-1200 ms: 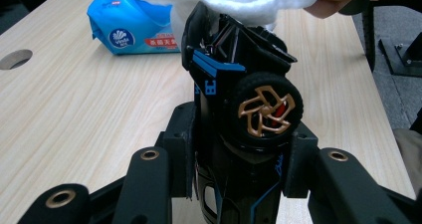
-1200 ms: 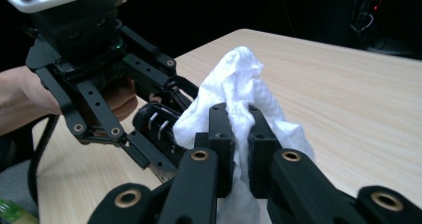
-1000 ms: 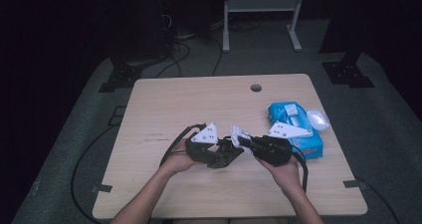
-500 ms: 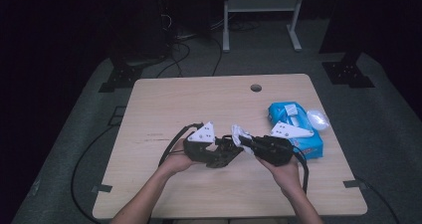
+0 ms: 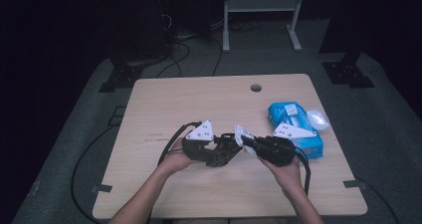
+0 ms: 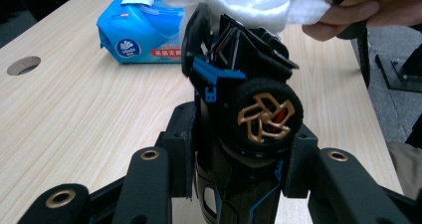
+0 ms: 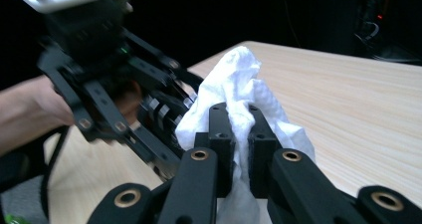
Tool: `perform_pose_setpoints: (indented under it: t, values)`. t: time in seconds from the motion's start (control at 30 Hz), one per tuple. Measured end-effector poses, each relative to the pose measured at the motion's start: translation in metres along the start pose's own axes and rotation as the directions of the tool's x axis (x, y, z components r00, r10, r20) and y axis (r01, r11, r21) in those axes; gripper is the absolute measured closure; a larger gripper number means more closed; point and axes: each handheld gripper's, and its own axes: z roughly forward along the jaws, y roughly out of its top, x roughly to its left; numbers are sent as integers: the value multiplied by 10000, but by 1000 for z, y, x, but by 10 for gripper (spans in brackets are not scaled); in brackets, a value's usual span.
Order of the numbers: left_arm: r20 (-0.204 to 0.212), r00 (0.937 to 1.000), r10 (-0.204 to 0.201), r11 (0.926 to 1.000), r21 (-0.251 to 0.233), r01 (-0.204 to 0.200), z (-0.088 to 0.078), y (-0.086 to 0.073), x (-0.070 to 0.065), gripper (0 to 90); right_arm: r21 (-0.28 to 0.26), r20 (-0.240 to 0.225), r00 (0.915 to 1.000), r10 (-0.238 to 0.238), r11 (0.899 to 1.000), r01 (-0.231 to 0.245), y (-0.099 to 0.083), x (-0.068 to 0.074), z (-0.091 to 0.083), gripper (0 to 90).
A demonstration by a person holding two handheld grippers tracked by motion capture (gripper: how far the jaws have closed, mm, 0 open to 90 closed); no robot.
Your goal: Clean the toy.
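Centrally, left tool (image 5: 234,147) grips toy car (image 6: 239,99), right tool (image 5: 245,140) clamps tissue (image 7: 239,99); bare table (image 5: 199,104) beyond.

Light wood-grain table (image 5: 199,99), rect. w/ rounded corners, on grey carpet (image 5: 89,114). Round cable hole (image 5: 256,88) near far edge, right of centre. Blue pack of wipes (image 5: 291,119) lies flat near right edge, white flap on top; small white object (image 5: 317,119) just beside it on the side toward the table edge, can't ID. Black tape tabs on left (image 5: 101,188) & right (image 5: 350,183) edges near the front.
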Motion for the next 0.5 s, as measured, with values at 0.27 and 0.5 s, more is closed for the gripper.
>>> perform_pose_setpoints:
  t: [0.27, 0.5]
  values:
    - [-67, 9998, 187, 9995, 266, -185, 5, 2, -2, 581, -82, -199, 9998, -14, 10000, 12, 4, 5, 1, 843]
    - [-145, 9997, 206, 9994, 295, -201, 1, 1, 0, 581, 243, 177, 9994, -297, 9993, 292, 5, 4, 2, 843]
